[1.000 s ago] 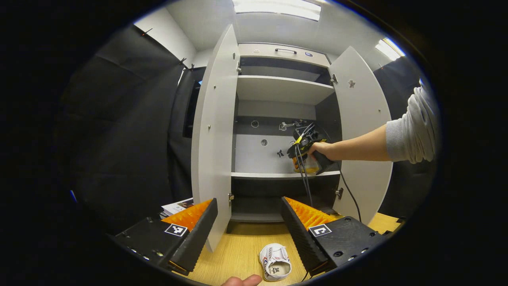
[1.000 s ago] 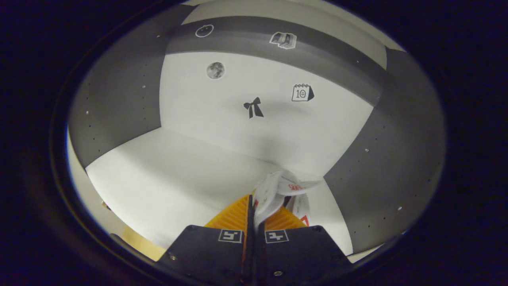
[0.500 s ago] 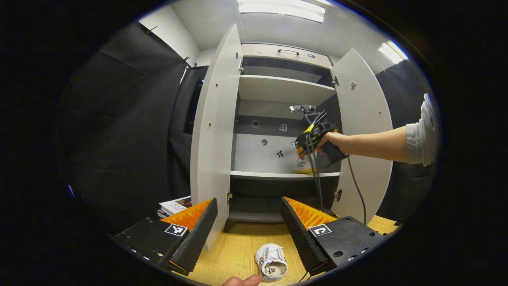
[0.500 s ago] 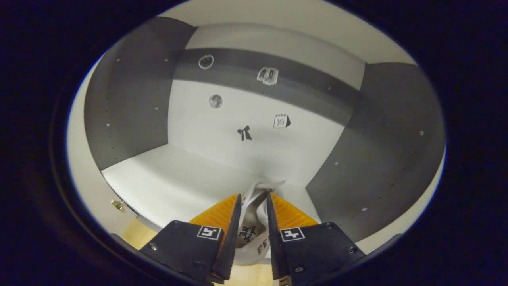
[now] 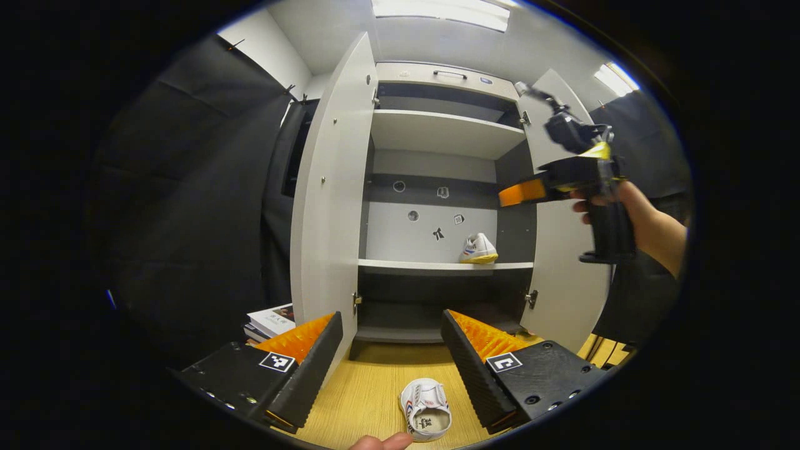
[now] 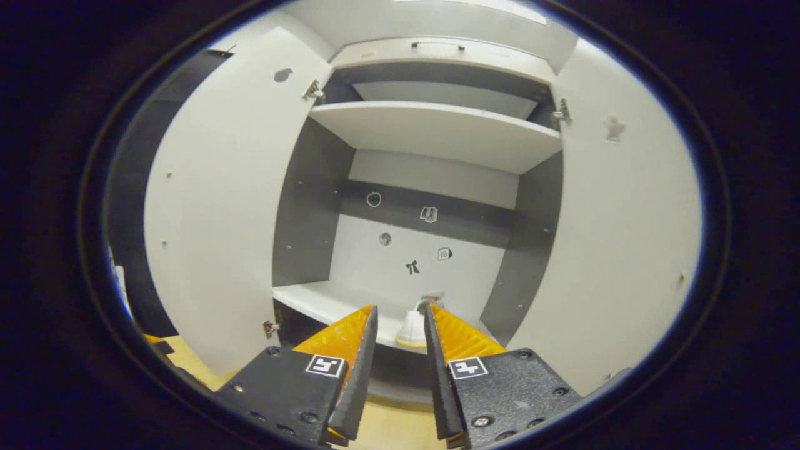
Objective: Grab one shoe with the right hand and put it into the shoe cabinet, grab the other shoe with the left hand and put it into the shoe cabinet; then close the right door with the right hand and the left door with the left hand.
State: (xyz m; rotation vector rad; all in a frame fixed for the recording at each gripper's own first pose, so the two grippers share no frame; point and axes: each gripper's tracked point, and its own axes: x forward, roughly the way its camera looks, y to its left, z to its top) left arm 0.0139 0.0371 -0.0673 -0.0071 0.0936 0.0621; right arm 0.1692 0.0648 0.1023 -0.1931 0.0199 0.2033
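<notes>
The shoe cabinet [image 5: 437, 134] stands with both doors wide apart. One white shoe [image 5: 479, 249] rests on the right end of its middle shelf. The other white shoe [image 5: 426, 415] lies on the wooden table, low between the fingers of my open left gripper [image 5: 390, 317], which hovers above it. A hand holds my right gripper [image 5: 509, 195] outside the cabinet, in front of the right door [image 5: 565, 281]. In the right gripper view, my right gripper [image 6: 400, 309] is open and empty, and the shelved shoe [image 6: 412, 326] sits far beyond its fingertips.
A stack of books [image 5: 272, 322] lies on the table [image 5: 369, 394] left of the left door [image 5: 325, 206]. The left door [image 6: 212, 206] and right door [image 6: 625, 237] flank the opening. A fingertip [image 5: 381, 442] shows at the bottom edge.
My right gripper opened, left the shoe on the middle shelf and drew back out of the cabinet, up and to the right. My left gripper barely moved.
</notes>
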